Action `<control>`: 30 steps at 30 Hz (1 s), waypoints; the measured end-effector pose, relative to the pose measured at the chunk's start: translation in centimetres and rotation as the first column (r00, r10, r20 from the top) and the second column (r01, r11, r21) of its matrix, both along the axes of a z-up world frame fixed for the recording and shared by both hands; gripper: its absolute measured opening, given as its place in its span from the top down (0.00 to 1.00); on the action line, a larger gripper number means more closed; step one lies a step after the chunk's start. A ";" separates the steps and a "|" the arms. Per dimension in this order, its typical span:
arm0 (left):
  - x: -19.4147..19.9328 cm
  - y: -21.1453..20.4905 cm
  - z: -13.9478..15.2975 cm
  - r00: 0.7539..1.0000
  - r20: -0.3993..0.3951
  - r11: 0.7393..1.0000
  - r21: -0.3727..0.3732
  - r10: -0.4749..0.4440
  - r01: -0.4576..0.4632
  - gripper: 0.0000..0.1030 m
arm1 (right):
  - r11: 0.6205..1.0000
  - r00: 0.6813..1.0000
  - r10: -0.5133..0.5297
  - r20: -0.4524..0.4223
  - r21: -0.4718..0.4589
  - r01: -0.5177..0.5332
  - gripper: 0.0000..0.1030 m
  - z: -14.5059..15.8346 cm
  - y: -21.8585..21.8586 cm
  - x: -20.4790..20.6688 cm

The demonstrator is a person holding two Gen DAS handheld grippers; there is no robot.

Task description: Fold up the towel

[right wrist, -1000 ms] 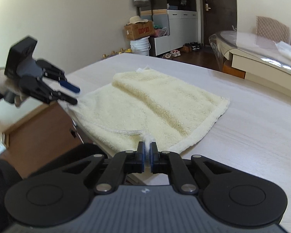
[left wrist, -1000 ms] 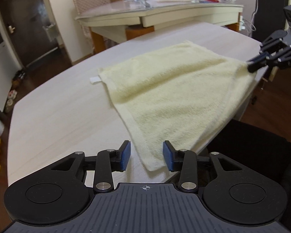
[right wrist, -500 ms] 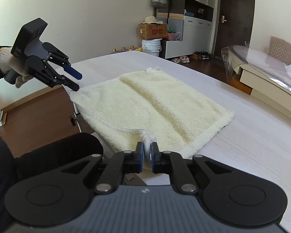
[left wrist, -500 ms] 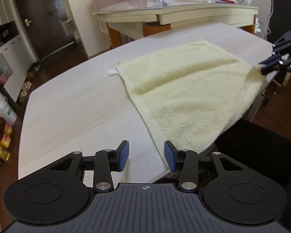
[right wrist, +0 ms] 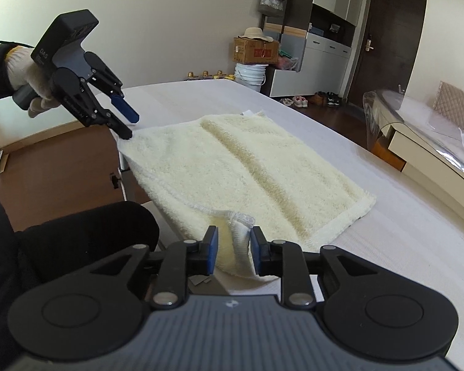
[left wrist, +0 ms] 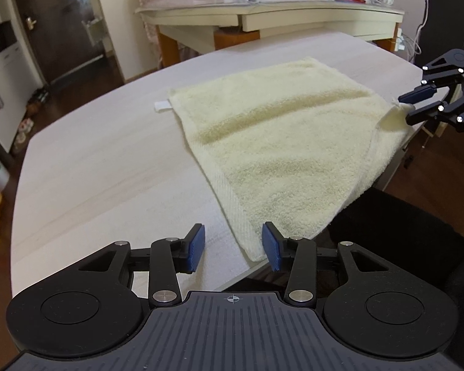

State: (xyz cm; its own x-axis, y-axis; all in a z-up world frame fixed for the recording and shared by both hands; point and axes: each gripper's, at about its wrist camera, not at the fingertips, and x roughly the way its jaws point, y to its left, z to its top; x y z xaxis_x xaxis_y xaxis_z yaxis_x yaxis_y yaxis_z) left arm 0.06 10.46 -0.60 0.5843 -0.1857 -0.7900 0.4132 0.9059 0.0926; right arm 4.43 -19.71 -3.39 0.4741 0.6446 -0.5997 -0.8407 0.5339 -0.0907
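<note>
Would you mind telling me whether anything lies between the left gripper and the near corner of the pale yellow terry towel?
Nothing visible does: the left gripper is open, with the towel's near corner already between its blue pads.

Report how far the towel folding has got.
Done: the towel lies folded on the table, doubled layers showing at its near edge. In hand: the right gripper is opening, a corner bunched between its pads but slack; the left gripper is open beside the other near corner. Left: any further fold, then squaring the overhanging edge.
</note>
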 end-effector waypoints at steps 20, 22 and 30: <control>0.0 -0.7 0.3 0.998 -0.027 0.998 0.031 0.063 -0.062 0.55 | 0.987 0.933 0.024 -0.358 0.157 0.035 0.92 -1.2 -2.1 5.5; 0.0 -0.7 0.3 0.997 -0.031 0.997 0.034 0.075 -0.074 0.53 | 0.985 0.951 0.018 -0.308 0.167 0.035 0.93 -0.6 -2.4 4.7; 0.5 -1.7 0.6 0.970 -0.083 0.973 0.062 0.226 -0.222 0.54 | 0.984 0.957 0.167 0.236 -0.108 -0.145 0.93 2.6 -0.4 -4.1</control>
State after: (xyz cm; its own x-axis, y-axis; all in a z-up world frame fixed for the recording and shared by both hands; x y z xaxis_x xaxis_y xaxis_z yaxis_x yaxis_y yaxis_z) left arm 0.54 8.79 0.00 0.5330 -0.0155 -0.8460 0.2090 0.9713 0.1138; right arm 0.34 -20.08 -0.81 0.5108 0.6718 -0.5365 -0.8593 0.3789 -0.3437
